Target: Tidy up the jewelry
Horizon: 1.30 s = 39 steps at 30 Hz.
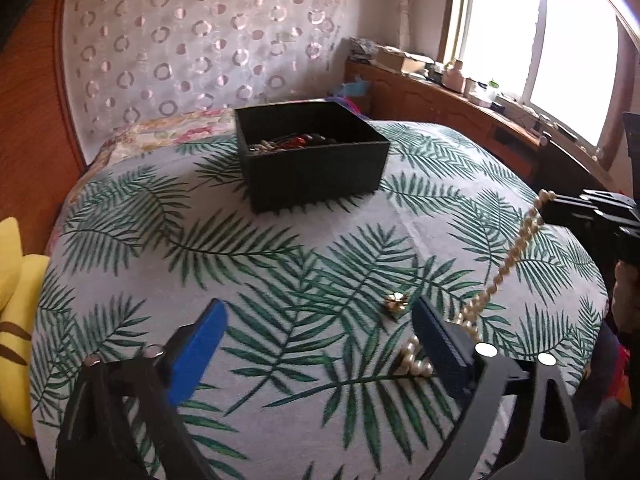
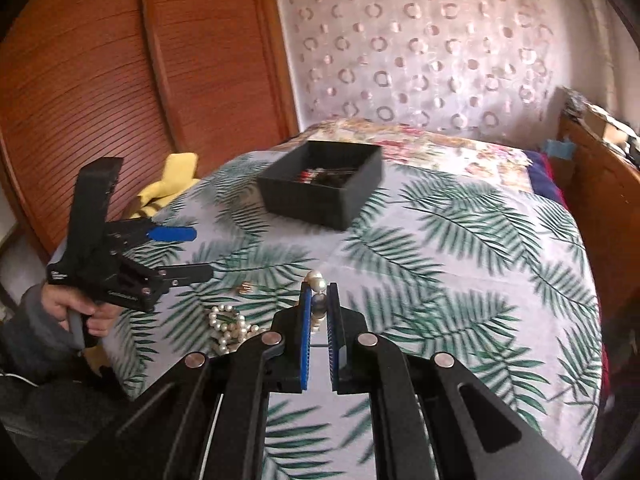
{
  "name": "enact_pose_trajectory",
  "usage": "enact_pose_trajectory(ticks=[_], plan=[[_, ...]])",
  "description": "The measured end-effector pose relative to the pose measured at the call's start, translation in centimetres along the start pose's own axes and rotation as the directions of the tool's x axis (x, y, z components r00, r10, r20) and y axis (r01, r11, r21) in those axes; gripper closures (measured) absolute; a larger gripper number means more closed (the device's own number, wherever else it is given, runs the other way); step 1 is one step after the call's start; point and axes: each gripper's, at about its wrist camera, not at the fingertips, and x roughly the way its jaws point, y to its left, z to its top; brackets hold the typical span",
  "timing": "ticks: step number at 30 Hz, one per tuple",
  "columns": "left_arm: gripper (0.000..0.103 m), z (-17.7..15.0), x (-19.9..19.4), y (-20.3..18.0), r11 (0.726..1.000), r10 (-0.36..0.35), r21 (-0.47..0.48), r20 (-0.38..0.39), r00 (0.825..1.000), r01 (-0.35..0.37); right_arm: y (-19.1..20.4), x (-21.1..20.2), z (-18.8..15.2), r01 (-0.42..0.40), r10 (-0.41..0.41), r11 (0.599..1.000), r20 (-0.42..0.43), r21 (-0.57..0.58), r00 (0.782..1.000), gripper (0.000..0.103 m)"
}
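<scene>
— Pearls first. We have the right gripper pinched on one end of the pearl necklace; in the right wrist view a few beads sit clamped between the blue pads, one poking out above the tips.

— And the rest of the strand?

— Trails down from the raised end to the leaf-print bedspread, where the tail lies heaped just beside our left gripper. That one hangs low over the cloth, fingers well apart, nothing between them.

— How do we expect it to handle?

— Limp and light, we judge. A string of smooth round beads will swing and can roll out of a grip taken on a single pearl. Better to hold across the cord between two beads, or gather several together.

— Anything else loose?

— Small gold piece on the cloth near the left gripper's right finger, apart from the pearls. Tiny and hard; likely fiddly to nip.

— Destination?

— Black box farther up the bed, well apart from both grippers, some jewelry already inside. We would lift the strand fully clear before carrying, so the tail does not drag or snag.
</scene>
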Motion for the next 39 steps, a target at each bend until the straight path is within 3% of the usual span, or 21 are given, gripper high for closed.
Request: enact_pose_trajectory(ticks=[5,12,17,26,39], plan=[[0.038,0.4,1.2,-1.2,0.999,-0.038,0.024,-0.027,0.999,0.039,-1.3,0.9,-0.7,0.04,-0.039,0.999,-0.018,0.027,0.999,0.095],[0.055,0.3,2.4,-3.0,0.996,-0.063,0.064,-0.058,0.996,0.067,-1.8,1.9,-1.2,0.047,-0.045,0.998,-0.033,0.041,0.998,0.095],[0.09,0.3,3.0,-3.8,0.993,-0.066,0.09,-0.08,0.995,0.073,-1.4,2.2,-0.9,0.044,-0.043,0.998,-0.03,0.034,0.999,0.094],[0.091,1.6,1.3,-2.5,0.997,-0.056,0.062,-0.014,0.998,0.056,-0.3,1.4,1.6,0.034,-0.034,0.999,0.019,-0.005,0.999,0.095],[0.091,6.4,-1.5,0.0,1.0,-0.008,0.024,0.119,0.993,0.005,1.6,0.3,7.4,0.028,-0.018,0.997,0.122,-0.076,0.992,0.095]])
